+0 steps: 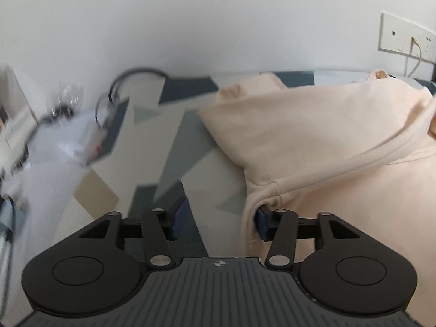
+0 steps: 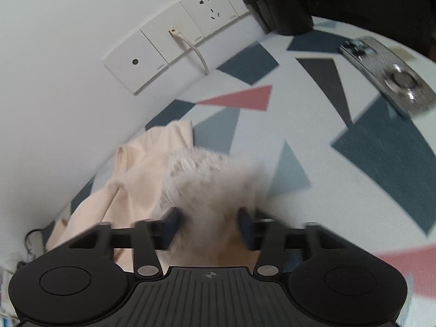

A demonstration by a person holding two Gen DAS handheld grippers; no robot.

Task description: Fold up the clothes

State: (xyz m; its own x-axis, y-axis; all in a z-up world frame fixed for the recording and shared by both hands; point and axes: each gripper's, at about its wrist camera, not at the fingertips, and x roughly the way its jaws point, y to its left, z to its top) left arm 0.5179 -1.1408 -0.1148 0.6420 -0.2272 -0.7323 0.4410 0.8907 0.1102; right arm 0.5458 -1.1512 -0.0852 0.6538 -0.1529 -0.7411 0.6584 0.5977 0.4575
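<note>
1. My left tongs [image 1: 218, 219] stood spread; the right-hand pad [image 1: 262, 224] touched the cream garment's [image 1: 327, 136] edge near a seam, the other pad hung over the bare patterned cloth, and nothing was pinched between them.
2. The garment lay bunched on the table [image 1: 152, 125], which was covered in a cloth of grey, navy and beige shapes; it filled the right side of the left wrist view, close to the white wall.
3. My right tongs [image 2: 209, 227] showed a gap between their pads, with a blurred fold of the garment [image 2: 152, 179] lying in that gap. Through the smear I could not tell whether the pads pressed on it.
4. In the right wrist view the garment trailed toward the wall, below a row of wall sockets [image 2: 174, 41] with a pale cable [image 2: 194, 53] plugged in.
5. A shiny phone [image 2: 387, 73] lay well apart on the table, at the far right.
</note>
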